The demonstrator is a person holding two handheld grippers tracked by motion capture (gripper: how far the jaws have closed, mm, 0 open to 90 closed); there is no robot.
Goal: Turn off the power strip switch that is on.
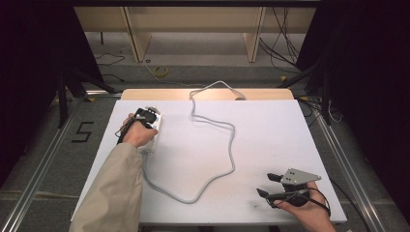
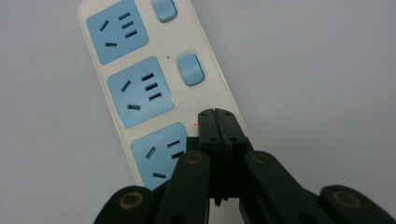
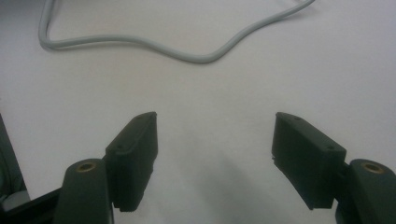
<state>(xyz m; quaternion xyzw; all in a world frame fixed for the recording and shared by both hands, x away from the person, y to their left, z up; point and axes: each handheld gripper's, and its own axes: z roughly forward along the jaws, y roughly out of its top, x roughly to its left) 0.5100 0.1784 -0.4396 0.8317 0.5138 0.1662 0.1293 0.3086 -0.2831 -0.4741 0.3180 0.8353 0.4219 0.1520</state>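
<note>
Tabletop (image 1: 270, 125), white and rectangular, carries all items shown. Grey power cable (image 1: 227, 145) snakes across it from the far edge toward the left hand (image 1: 138, 135), well apart from the right gripper (image 1: 270, 183) and ahead of its jaws in the right gripper view. Cream power strip (image 2: 140, 84) with blue socket faces lies directly beneath the left gripper (image 2: 218, 114); its rocker switches (image 2: 191, 69) run along the side of the strip on which the jaw tips rest. Left gripper jaws are pressed together with nothing between them, tips set down on the strip just beside a small red indicator light (image 2: 194, 124). Right gripper, held near the table's near edge, has its jaws spread wide over bare tabletop, gripping nothing.
</note>
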